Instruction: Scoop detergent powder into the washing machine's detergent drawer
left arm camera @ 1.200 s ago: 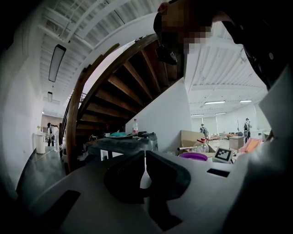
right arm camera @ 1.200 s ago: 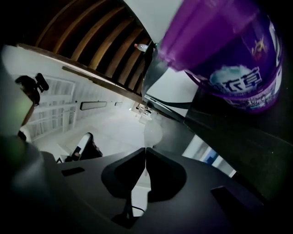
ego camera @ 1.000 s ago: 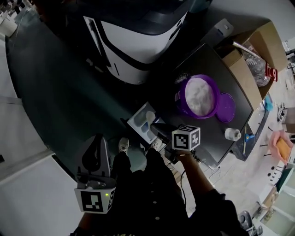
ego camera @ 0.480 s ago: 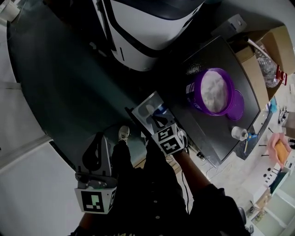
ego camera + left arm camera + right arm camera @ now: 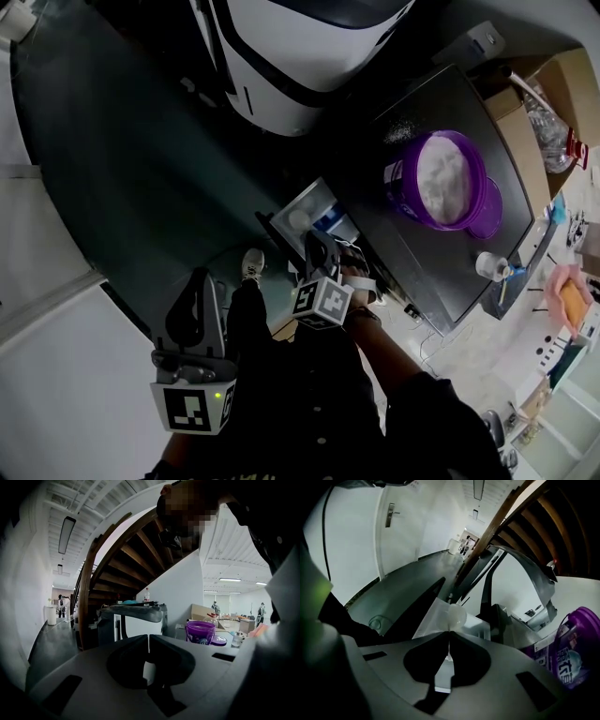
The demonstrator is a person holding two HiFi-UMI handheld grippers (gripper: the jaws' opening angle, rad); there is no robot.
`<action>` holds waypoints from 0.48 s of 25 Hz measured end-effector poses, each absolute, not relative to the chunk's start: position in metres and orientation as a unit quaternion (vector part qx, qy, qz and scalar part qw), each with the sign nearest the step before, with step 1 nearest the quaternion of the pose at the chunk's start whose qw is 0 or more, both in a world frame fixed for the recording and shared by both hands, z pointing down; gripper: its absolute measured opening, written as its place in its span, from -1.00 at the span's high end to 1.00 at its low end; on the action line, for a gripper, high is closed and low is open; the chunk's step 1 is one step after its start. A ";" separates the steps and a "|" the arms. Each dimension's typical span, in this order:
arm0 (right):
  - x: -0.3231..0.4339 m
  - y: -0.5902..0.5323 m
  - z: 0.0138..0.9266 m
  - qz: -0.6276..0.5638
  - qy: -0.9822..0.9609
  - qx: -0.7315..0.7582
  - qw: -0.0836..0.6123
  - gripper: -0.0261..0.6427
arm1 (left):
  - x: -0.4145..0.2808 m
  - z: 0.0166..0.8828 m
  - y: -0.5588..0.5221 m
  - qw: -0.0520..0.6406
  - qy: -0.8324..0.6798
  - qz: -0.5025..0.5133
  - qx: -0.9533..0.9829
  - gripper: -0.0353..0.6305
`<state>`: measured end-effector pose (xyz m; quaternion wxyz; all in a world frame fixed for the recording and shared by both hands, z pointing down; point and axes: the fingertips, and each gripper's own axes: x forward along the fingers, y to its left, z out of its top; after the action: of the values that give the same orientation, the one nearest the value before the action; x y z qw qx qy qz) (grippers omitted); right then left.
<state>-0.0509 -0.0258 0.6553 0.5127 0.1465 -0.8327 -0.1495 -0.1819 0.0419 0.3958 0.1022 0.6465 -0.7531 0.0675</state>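
Between right tongs (image 5: 449,638), scoop (image 5: 455,615) over drawer (image 5: 324,202)

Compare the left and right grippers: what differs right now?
Load: the right gripper is shut on a white scoop; the left gripper holds nothing.
Place: the right gripper is over the open detergent drawer; the left gripper hangs beside the person's leg, away from the drawer.
Pose: the right gripper tips steeply down; the left gripper points roughly level.
Shared: both have their jaws together.

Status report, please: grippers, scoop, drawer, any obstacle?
Right hand-held gripper shut on small white plastic scoop over open white detergent drawer. Left hand-held gripper shut, empty. Nothing blocking.
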 end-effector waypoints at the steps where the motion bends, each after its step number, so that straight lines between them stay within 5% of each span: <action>1: -0.051 -0.026 0.655 -0.146 -0.834 0.148 0.511 0.83 | -0.182 0.397 0.042 0.103 -0.753 0.068 0.647 0.82; 5: -0.053 -0.030 0.646 -0.070 -0.859 0.157 0.482 0.83 | -0.179 0.396 0.039 0.102 -0.750 0.069 0.649 0.82; 12: -0.041 -0.043 0.614 0.326 -0.876 0.157 0.319 0.82 | -0.176 0.375 0.033 0.081 -0.751 0.061 0.652 0.82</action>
<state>-0.0407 -0.0429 0.6140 0.3187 0.1570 -0.8761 0.3258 -0.1764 0.0327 0.3751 0.0809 0.6524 -0.7511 0.0607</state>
